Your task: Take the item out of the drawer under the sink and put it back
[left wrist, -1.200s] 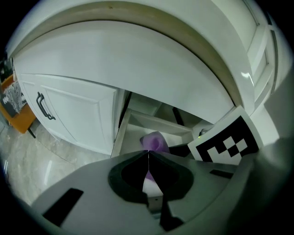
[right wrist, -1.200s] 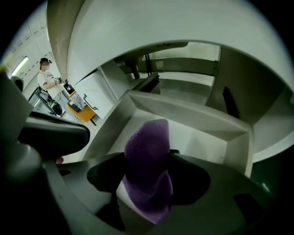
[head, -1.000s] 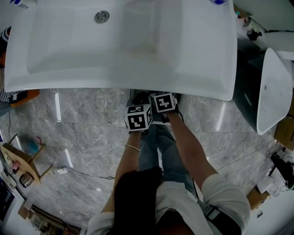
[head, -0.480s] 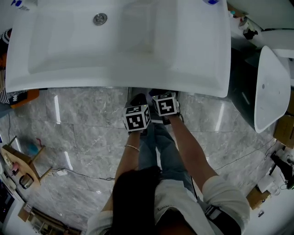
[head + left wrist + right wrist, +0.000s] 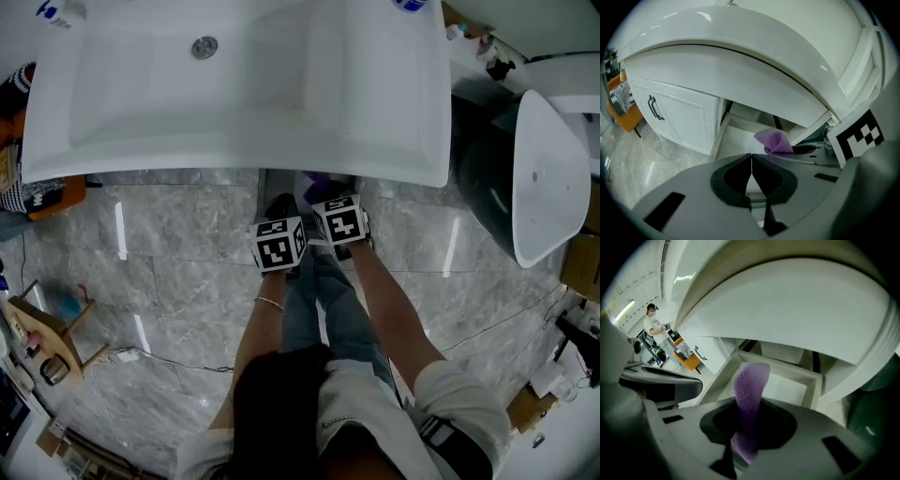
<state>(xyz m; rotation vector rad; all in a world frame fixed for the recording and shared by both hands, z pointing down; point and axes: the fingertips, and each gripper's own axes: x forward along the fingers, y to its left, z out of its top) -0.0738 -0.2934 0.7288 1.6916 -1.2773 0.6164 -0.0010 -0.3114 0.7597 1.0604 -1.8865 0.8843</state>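
Note:
A purple cloth [image 5: 749,394] stands up between the jaws of my right gripper [image 5: 749,409], which is shut on it after closing in the last moment. It hangs just above the open white drawer [image 5: 787,380] under the sink [image 5: 244,103]. The left gripper view shows the same cloth [image 5: 774,140] over the drawer [image 5: 733,138]. My left gripper [image 5: 751,158] is shut and holds nothing, close beside the right one. In the head view both marker cubes sit side by side below the sink's front edge, left gripper [image 5: 279,217] and right gripper [image 5: 328,197], with a bit of purple cloth [image 5: 317,178] showing.
A white cabinet door with a black handle [image 5: 655,108] stands left of the drawer. An orange stool [image 5: 623,110] is further left. A second white basin [image 5: 548,178] is at the right. A wooden chair [image 5: 42,328] and cables lie on the marble floor. A person [image 5: 652,322] stands far off.
Both grippers have risen a little from the drawer, the right one more. The purple cloth has come into sight at the sink's front edge.

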